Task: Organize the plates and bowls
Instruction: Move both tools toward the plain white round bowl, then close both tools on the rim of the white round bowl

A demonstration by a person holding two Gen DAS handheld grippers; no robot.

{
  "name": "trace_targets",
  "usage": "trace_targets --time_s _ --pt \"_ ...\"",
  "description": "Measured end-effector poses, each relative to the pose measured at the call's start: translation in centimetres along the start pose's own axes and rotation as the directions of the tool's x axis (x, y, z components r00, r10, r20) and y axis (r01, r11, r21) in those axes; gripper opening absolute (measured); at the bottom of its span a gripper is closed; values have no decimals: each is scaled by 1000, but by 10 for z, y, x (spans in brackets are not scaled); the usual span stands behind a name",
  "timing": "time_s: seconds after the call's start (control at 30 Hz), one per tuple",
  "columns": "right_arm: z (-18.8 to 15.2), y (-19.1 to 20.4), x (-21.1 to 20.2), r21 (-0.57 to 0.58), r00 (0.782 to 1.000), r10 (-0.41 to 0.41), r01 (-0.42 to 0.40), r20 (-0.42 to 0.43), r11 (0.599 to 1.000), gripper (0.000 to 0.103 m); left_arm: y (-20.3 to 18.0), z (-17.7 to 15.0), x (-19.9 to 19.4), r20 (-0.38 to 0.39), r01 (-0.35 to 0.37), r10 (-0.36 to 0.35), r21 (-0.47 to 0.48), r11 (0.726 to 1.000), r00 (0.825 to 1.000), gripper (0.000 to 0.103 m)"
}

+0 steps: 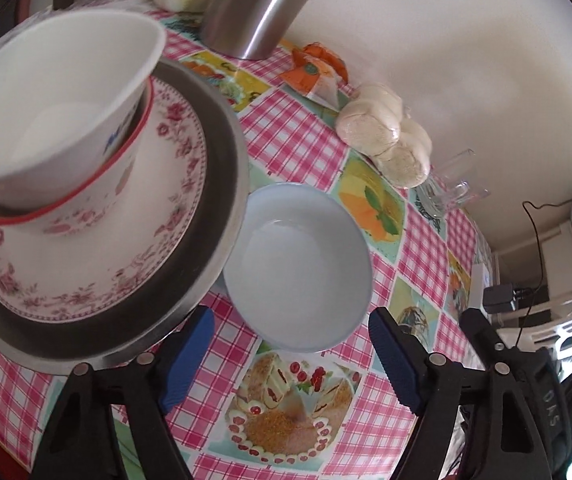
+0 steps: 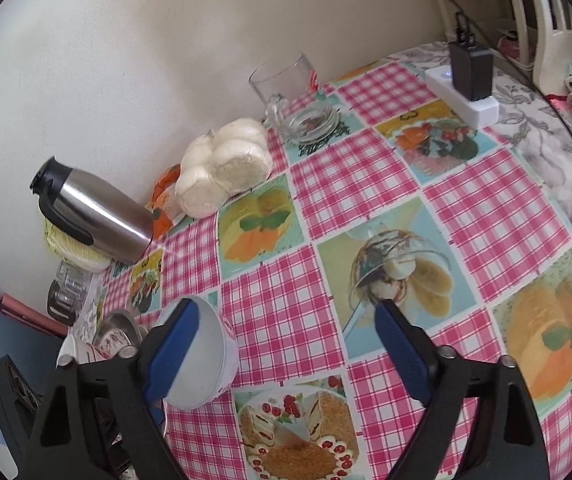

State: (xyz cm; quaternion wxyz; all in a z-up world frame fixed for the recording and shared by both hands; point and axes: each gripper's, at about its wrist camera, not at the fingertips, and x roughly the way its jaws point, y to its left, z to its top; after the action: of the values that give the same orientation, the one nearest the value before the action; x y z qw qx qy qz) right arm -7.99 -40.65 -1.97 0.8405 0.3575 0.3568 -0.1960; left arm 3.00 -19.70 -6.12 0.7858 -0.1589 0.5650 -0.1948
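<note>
Bowls and plates are sitting on the checked tablecloth point(image 1: 293, 152): a pale blue bowl point(image 1: 297, 268) is resting just right of a metal tray point(image 1: 214, 184) that is carrying a floral plate point(image 1: 174, 200), a red-rimmed bowl point(image 1: 98, 196) and a white bowl point(image 1: 58, 100) nested in it. Blue lettering is showing on the white bowl's side, too blurred to read. "DAS" is showing on the black part at the near right of the left view.

The left gripper point(image 1: 291, 356) is hovering wide apart over the pale bowl's near rim, gripping nothing. The right gripper point(image 2: 286, 352) is also standing apart and empty, its left finger crossing the pale blue bowl point(image 2: 206, 364).

Only the right view is showing the glass mug point(image 2: 297, 100), the white power strip point(image 2: 461, 96) with its black adapter and the table's right edge. Open cloth is lying right of the bowl.
</note>
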Motion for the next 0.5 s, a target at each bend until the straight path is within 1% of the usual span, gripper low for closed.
trace_targets --time_s 0.03,0.1,0.17,0.3,0.37,0.5 --pt "-1 3 4 -13 1000 -2 2 -12 1000 77 1 0 2 -2 -2 2 -10 1000 1000 81" --pt "-3 9 14 -38 999 -7 6 -36 999 74 2 0 5 -9 -12 12 -21 1000 1000 81" --pt "-6 12 23 -56 998 -5 1 -62 998 65 5 0 7 -6 -15 15 -37 999 1000 81" --pt "-12 20 38 -87 995 -4 -5 -105 996 56 11 0 8 -8 -13 13 -81 997 1000 81" --pt "-14 23 43 -96 993 -3 -8 -118 995 49 13 0 10 -8 -20 20 -95 995 1000 80" --pt "-18 28 52 -108 990 4 -19 -141 994 40 12 -2 10 4 -21 22 -102 995 1000 79"
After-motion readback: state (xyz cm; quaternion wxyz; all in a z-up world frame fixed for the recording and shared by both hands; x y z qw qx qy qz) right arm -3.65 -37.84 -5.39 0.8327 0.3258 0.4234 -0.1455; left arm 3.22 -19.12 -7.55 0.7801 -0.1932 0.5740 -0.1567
